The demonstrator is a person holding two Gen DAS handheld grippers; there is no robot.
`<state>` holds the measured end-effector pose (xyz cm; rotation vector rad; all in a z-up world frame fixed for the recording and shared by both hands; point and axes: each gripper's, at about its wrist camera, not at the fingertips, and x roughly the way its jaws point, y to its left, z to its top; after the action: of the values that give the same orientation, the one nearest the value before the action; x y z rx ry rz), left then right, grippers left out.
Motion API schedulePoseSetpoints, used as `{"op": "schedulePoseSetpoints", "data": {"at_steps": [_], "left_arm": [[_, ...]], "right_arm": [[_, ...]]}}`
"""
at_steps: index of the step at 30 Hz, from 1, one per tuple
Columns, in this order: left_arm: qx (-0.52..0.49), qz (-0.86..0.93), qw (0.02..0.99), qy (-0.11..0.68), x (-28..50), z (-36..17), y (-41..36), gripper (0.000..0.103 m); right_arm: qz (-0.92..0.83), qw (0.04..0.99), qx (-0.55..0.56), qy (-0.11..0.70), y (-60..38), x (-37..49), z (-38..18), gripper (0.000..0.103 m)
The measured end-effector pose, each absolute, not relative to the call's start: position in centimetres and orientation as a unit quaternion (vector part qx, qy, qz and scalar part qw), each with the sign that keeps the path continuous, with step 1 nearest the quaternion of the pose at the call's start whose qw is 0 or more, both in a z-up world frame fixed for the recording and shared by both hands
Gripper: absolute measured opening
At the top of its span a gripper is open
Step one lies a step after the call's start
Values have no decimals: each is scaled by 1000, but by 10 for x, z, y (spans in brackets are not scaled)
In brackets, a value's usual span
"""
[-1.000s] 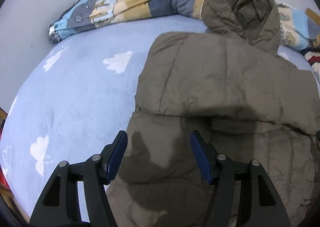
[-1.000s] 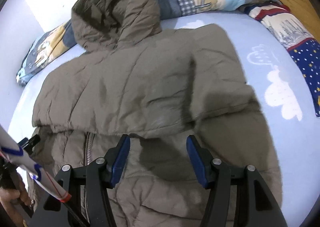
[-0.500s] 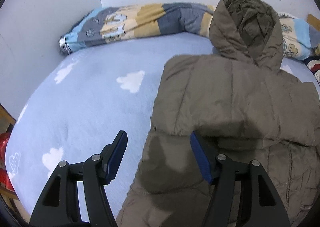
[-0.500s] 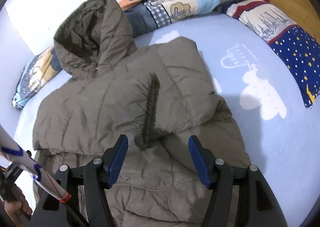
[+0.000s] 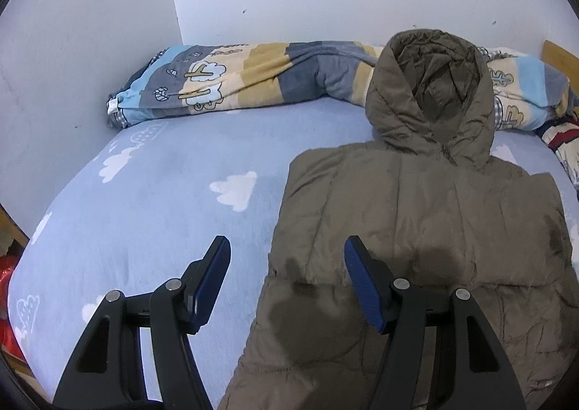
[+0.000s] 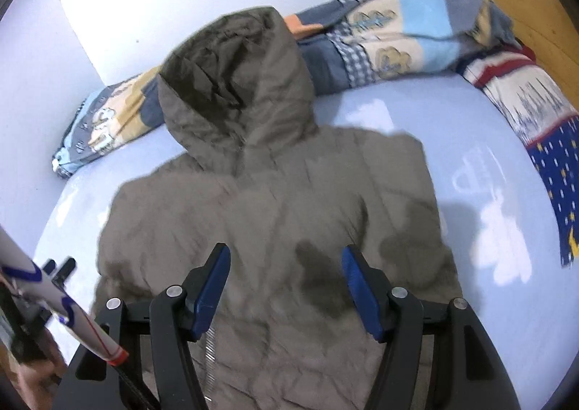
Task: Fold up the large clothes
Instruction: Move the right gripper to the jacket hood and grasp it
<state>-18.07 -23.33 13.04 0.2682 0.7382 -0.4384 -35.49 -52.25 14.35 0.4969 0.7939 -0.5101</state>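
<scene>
The brown puffy coat [image 6: 267, 214] lies flat on the blue bed [image 5: 152, 214], its hood [image 5: 430, 95] up against the rolled blanket [image 5: 231, 80]. The left hand-held gripper [image 5: 287, 279] hangs spread above the coat's edge, holding nothing. The right hand-held gripper [image 6: 286, 287], just opened wider, hangs spread above the coat's middle, holding nothing.

Jacket [image 5: 416, 214] olive-brown w/ darker patches; sheet [image 5: 152, 214] pale blue w/ white clouds; blanket [image 5: 231, 80] blue, grey, tan & cream patchwork w/ trees; pillow [image 6: 550, 171] navy w/ yellow stars, red-white stripes.
</scene>
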Motion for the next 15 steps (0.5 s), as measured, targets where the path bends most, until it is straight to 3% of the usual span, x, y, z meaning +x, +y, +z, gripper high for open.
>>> {"op": "schedulePoseSetpoints", "data": {"at_steps": [6,15], "left_arm": [[110,-227,907,338,-179,147,-230,65],[103,-251,902,335,-176,152,-240,67]], "right_arm": [[-227,868,220,383,-530,-305,184,75],[-225,868,204,393,-551,-236,202,75]]}}
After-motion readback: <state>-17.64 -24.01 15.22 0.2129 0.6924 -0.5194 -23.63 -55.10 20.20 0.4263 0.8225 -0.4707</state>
